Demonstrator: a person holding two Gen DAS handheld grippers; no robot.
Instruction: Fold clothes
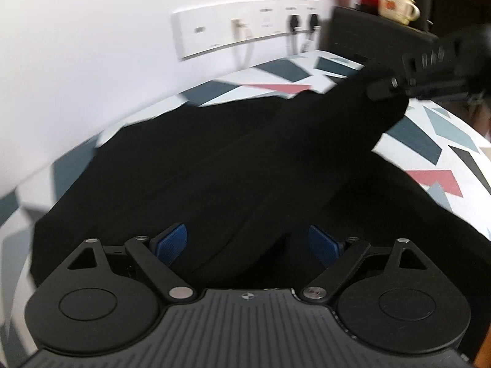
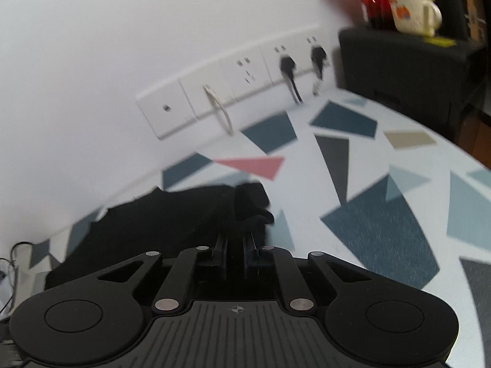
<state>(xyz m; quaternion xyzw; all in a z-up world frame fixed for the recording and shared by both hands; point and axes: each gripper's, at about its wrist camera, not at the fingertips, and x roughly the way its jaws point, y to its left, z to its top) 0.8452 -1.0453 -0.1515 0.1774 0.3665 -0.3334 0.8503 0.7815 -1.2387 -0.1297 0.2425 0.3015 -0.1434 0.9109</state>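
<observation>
**While both tongs work the black garment**

While my left tongs stand spread wide above the black garment, blue pads apart and gripping nothing, my right tongs are pressed together, pinching a bunched edge of the cloth and lifting it. The garment lies spread on the patterned tabletop, near the wall sockets. A mug sits on a black box beyond.

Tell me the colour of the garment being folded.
Black garment, plain with no visible pattern; clearest in the left wrist view.
</observation>
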